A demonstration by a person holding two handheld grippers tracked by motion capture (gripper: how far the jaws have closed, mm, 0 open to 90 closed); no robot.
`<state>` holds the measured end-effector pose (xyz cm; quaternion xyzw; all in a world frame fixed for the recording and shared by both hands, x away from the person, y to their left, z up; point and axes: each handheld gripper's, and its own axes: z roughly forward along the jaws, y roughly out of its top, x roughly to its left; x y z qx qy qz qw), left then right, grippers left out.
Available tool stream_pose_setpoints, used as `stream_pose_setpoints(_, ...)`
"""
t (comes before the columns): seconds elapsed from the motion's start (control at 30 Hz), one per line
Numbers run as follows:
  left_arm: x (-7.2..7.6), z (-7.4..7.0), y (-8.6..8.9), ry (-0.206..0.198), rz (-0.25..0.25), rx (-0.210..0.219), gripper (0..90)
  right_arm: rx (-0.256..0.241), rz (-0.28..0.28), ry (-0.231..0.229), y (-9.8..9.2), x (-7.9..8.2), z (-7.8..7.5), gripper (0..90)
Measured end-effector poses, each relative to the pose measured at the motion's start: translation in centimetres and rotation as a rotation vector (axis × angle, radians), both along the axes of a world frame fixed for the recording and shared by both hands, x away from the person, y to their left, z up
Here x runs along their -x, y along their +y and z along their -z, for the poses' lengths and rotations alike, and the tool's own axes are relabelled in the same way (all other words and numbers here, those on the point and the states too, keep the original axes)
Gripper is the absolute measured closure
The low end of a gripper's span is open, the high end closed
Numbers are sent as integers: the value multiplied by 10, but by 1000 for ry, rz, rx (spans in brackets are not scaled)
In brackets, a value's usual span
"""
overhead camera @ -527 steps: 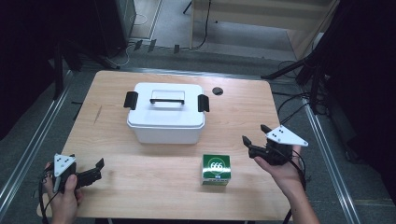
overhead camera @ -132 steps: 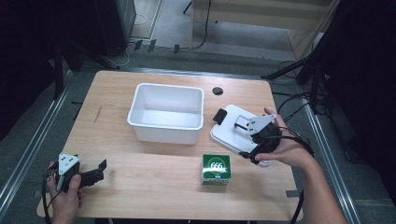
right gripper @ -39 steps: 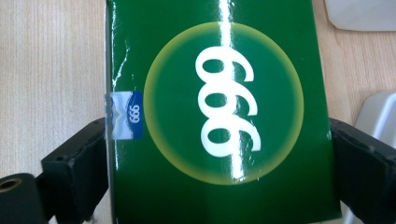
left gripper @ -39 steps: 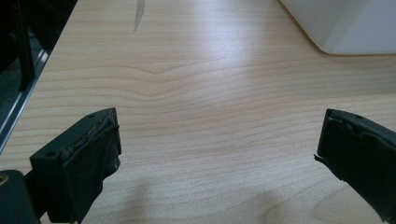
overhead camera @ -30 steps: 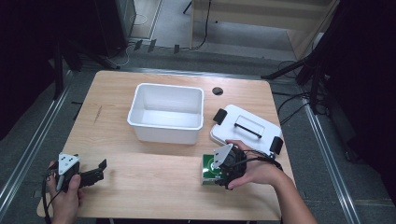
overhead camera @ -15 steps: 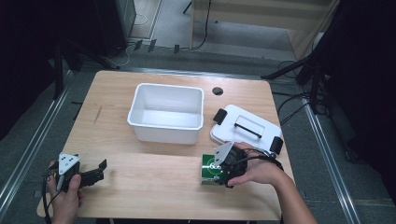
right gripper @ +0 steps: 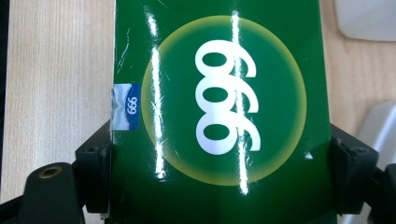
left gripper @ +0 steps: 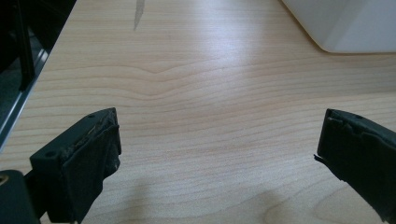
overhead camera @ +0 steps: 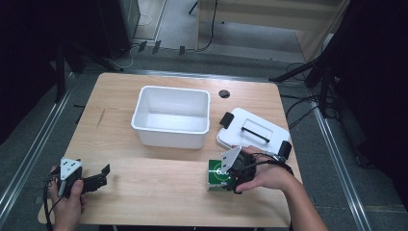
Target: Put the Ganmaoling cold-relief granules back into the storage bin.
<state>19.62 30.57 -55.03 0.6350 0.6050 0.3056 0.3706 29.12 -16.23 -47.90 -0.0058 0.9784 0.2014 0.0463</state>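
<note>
A green box (overhead camera: 214, 175) printed with white digits in a yellow ring lies on the wooden table (overhead camera: 159, 192) at the front right. My right gripper (overhead camera: 224, 178) sits over it. In the right gripper view the box (right gripper: 224, 107) lies between both jaws, which press on its two sides, so the right gripper (right gripper: 220, 161) is shut on it. My left gripper (overhead camera: 102, 175) rests at the table's front left corner. It stands open (left gripper: 219, 140) over bare wood, with nothing between its fingers.
An open white bin (overhead camera: 171, 91) stands mid-table, its corner (left gripper: 345, 23) ahead of the left gripper. Its white lid (overhead camera: 252, 130) with black handle and clips lies to the bin's right, just behind the green box. A small black hole (overhead camera: 223, 94) marks the table's far side.
Since the earliest frame the lid has come off the bin and lies at the right. My right gripper came down onto the green box and has held there over the last second. The left is still.
</note>
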Motion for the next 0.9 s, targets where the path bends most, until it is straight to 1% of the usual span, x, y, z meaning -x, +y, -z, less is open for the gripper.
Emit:
stream_pose_setpoints(0.33, 0, 0, 0, 0, -1, -1, 2, -1, -1, -15, -3, -2, -13, 174)
stream_pose_setpoints(0.47, 0, 0, 0, 1, 2, -4, 2, -3, -2, -10, -4, -3, -18, 174)
stream_pose_setpoints(0.63, 0, 0, 0, 1, 1, -3, 2, -12, 1, -22, -6, -6, -23, 174)
stream_pose_setpoints(0.67, 0, 0, 0, 2, 2, -4, 2, -11, 9, -16, -7, -6, -25, 174)
stream_pose_setpoints(0.77, 0, 0, 0, 2, 2, -6, 2, -12, 3, -11, -7, -7, -28, 175)
stream_pose_setpoints(0.9, 0, 0, 0, 2, 3, -4, 2, -11, 10, -13, -8, -8, -31, 174)
